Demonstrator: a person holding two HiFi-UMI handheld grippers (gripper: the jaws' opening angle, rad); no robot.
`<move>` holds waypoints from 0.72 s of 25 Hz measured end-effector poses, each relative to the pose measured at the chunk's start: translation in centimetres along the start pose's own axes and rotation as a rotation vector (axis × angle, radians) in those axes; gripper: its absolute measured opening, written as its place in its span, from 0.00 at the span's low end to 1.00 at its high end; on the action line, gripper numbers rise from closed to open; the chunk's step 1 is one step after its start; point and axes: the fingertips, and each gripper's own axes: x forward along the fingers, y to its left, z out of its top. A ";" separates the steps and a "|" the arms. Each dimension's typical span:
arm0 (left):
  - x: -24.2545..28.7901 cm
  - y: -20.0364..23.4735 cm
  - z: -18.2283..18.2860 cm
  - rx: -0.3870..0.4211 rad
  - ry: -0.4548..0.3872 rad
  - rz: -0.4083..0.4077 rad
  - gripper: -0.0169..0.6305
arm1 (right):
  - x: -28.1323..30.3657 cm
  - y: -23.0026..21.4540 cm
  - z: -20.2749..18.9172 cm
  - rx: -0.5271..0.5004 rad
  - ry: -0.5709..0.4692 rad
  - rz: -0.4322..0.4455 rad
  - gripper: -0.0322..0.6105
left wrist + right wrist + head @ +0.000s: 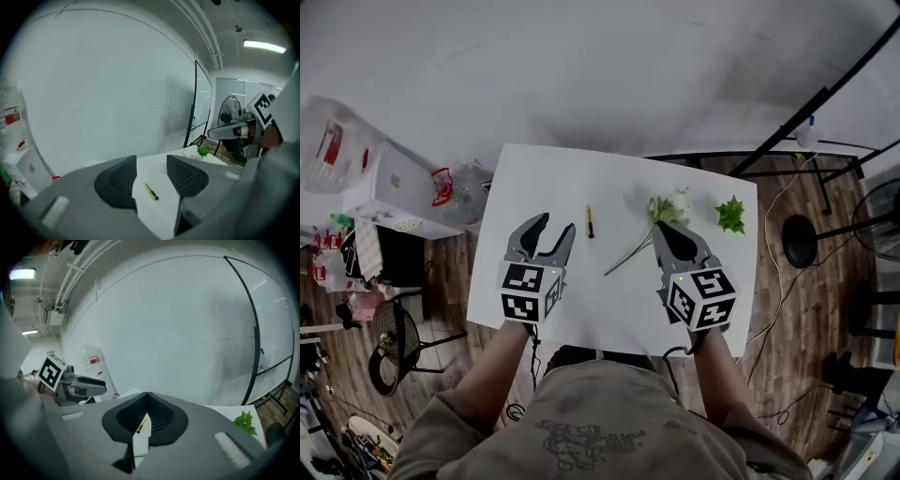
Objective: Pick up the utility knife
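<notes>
Looking down in the head view, I see the knife (590, 221) lying on the table (525, 169) between my left gripper (556, 225) and right gripper (662, 228) — touching neither. Left gripper view: jaws spread, empty, knife ahead on the tabletop. Right gripper view: jaw tips pressed together — gripping nothing.

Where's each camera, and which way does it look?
Head view: on the person's head, looking steeply down at the white table; left gripper, right gripper, forearms show.
Left gripper view: on the left gripper, looking along its open jaws.
Right gripper view: on the right gripper, along its shut jaws.
Both gripper views share the utility knife and green plant.
</notes>
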 end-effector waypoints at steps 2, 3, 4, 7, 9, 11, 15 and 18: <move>1.6 -0.1 -1.3 -0.003 0.037 -0.012 0.33 | 1.0 -0.7 -1.3 0.007 0.032 -0.012 0.10; 2.3 -0.1 -2.0 -0.007 0.054 -0.017 0.33 | 1.5 -1.1 -2.0 0.010 0.048 -0.017 0.10; 3.1 -0.1 -2.8 -0.013 0.070 -0.021 0.33 | 1.9 -1.4 -2.7 0.015 0.063 -0.022 0.10; 5.3 -0.2 -4.8 -0.033 0.107 -0.035 0.33 | 2.8 -2.3 -4.7 0.025 0.106 -0.038 0.09; 6.7 -0.2 -6.2 -0.020 0.130 -0.041 0.33 | 3.5 -2.8 -6.0 0.033 0.135 -0.048 0.10; 8.4 -0.2 -7.7 -0.010 0.162 -0.048 0.33 | 4.1 -3.5 -7.1 0.050 0.159 -0.056 0.10; 11.4 -0.1 -11.0 -0.014 0.228 -0.031 0.33 | 4.7 -4.6 -9.1 0.079 0.190 -0.078 0.10; 12.8 0.0 -13.3 -0.039 0.280 -0.023 0.33 | 5.2 -5.1 -10.2 0.080 0.192 -0.112 0.10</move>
